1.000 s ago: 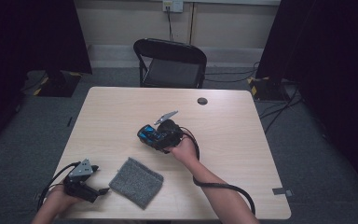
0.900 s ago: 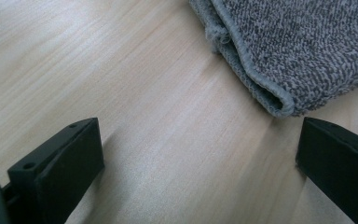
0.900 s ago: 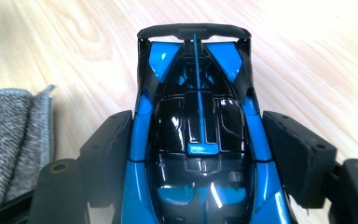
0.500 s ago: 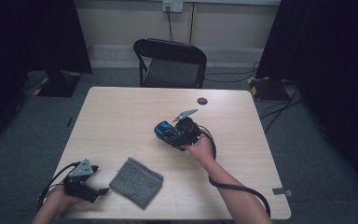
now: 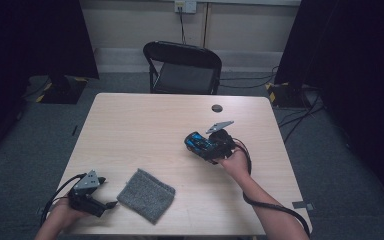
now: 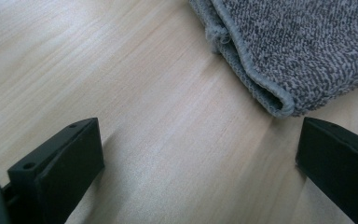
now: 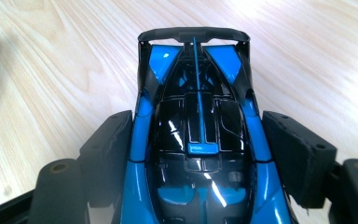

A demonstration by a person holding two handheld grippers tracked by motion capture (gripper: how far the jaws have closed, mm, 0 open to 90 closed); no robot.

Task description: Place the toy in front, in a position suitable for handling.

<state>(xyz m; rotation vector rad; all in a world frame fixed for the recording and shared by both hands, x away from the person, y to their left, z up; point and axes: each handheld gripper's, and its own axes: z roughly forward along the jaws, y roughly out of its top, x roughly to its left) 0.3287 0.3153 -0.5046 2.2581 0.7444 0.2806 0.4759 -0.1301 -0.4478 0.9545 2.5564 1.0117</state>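
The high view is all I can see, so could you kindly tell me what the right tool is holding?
Observer: A blue and black toy car. The right tool has one jaw pressed on each side of its body.
Operator: Thank you. Which end of the car points away from that tool?
Observer: The end with the black wing, seen in the right gripper view.
Operator: And is the left tool touching the cloth?
Observer: No. The left tool stands open on bare table, with the grey cloth just ahead of its jaws.
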